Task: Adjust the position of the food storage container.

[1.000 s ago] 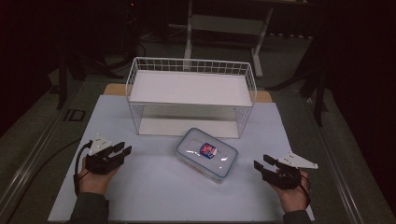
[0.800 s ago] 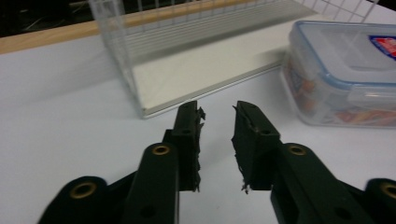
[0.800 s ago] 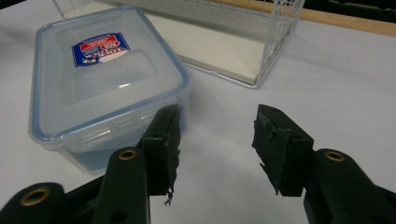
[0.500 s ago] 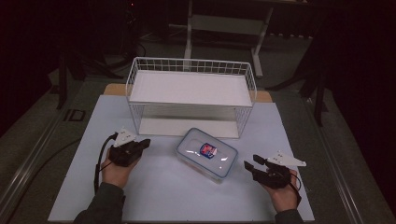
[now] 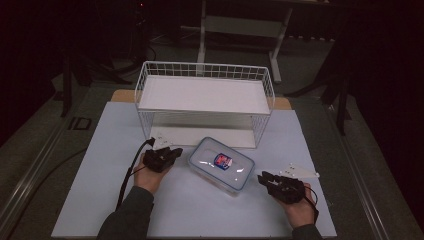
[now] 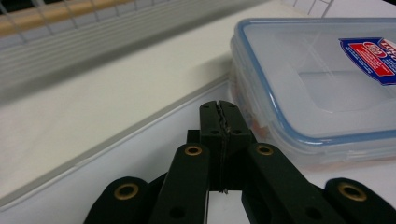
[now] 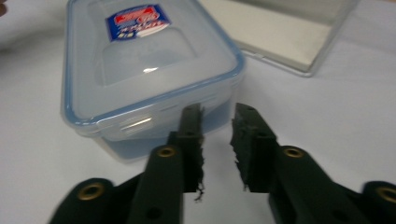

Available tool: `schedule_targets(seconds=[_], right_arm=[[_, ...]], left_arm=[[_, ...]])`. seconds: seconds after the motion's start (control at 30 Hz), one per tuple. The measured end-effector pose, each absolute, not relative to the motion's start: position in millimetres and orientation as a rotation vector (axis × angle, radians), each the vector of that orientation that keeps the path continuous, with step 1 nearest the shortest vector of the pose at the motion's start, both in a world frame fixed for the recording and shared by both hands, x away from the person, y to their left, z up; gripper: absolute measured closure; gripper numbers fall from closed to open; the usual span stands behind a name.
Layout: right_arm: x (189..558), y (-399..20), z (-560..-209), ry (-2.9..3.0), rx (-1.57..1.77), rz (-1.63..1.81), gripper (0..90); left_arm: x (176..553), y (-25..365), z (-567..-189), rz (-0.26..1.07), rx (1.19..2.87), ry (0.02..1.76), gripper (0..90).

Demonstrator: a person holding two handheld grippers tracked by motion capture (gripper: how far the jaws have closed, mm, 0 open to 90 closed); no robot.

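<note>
A clear plastic food box (image 5: 222, 162) with a blue-sealed lid and a red-and-blue label lies on the white mat in front of the wire rack. My left gripper (image 5: 170, 152) is at the box's left end. In the left gripper view the left gripper (image 6: 219, 109) is shut with nothing between its jaws, its tips close beside the box (image 6: 327, 93). My right gripper (image 5: 262, 176) sits just off the box's right end. In the right gripper view the right gripper (image 7: 217, 116) has just been closing, with a gap left and nothing in it, before the box's side (image 7: 149, 65).
A white wire rack (image 5: 205, 95) with a white shelf stands behind the box. The white mat (image 5: 100, 175) covers the tabletop. A metal frame stands in the dark beyond the table's far edge.
The left hand has moved right, up to the box's left end, and its jaws have shut. The right gripper's jaws have narrowed, and that hand has edged slightly toward the box.
</note>
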State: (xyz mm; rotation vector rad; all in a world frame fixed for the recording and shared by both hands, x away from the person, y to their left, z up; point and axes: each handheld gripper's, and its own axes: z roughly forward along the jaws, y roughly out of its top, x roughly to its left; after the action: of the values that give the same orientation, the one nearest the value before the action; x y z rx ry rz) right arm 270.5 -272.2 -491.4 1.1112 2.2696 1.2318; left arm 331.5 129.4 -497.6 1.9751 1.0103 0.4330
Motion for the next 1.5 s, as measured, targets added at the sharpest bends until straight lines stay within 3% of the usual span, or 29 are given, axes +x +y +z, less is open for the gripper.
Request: schedule_targets(seconds=[0.17,0.43,1.17,1.27,1.5], right_arm=[[272,-262,-496,2.334,1.086,1.214,83.2],[273,-252,-500,2.381,1.080,1.180,89.6],[288,-254,-509,2.348,1.166,1.105,90.0],[292,-256,-510,2.333,1.183,1.107,90.0],[297,-257,-509,2.325,1.190,1.120,90.0]], left_arm=[[331,118,-501,0.428,2.017,0.974,89.4],[329,114,-502,0.410,2.021,0.966,89.4],[305,111,-502,0.347,2.033,0.959,89.9],[298,106,-504,0.301,2.086,0.874,89.9],[298,105,-501,0.344,2.118,0.857,89.7]])
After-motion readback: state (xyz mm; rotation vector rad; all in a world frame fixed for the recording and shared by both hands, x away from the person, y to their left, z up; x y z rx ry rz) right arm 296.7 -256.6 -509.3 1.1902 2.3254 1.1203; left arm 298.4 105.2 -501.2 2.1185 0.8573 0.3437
